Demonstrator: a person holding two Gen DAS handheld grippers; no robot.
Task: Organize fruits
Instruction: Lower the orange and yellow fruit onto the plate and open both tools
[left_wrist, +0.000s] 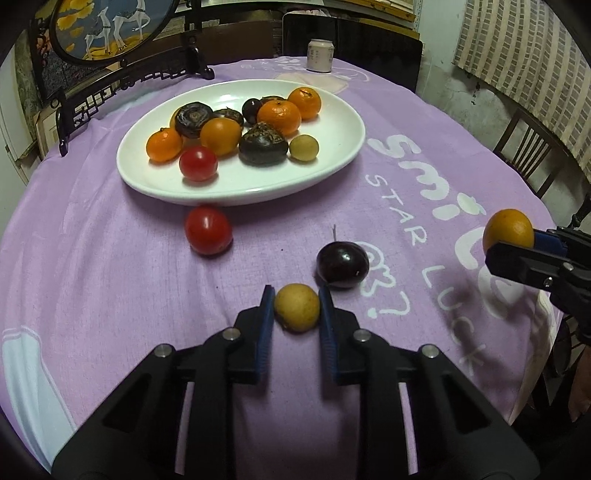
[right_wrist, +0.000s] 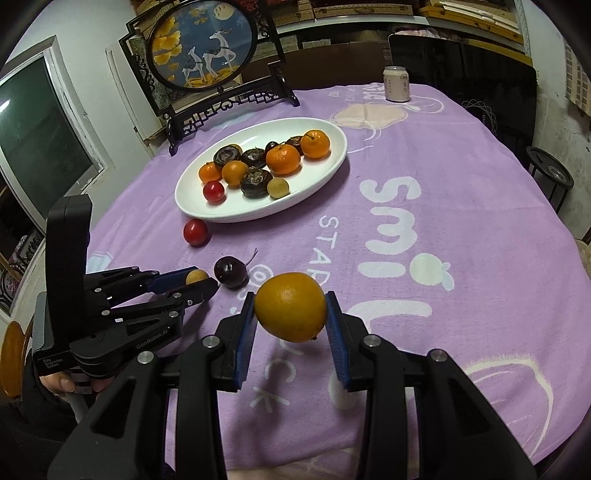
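Note:
A white oval plate (left_wrist: 332, 162) (right_wrist: 317, 192) on the purple cloth holds several oranges, dark fruits, a red tomato (left_wrist: 198, 163) and a small yellow fruit (left_wrist: 303, 147). Loose on the cloth lie a red tomato (left_wrist: 208, 230) (right_wrist: 195, 231) and a dark cherry (left_wrist: 342, 264) (right_wrist: 230, 272). My left gripper (left_wrist: 296, 295) (right_wrist: 201, 282) is shut on a small yellow fruit (left_wrist: 296, 307) (right_wrist: 196, 276) at cloth level. My right gripper (right_wrist: 290, 299) (left_wrist: 524, 243) is shut on an orange (right_wrist: 290, 307) (left_wrist: 508, 229), held above the cloth.
A drink can (left_wrist: 320, 55) (right_wrist: 397, 84) stands at the table's far edge. A framed deer picture on a dark stand (right_wrist: 207, 55) (left_wrist: 110, 26) stands behind the plate. A wooden chair (left_wrist: 528, 151) is at the right.

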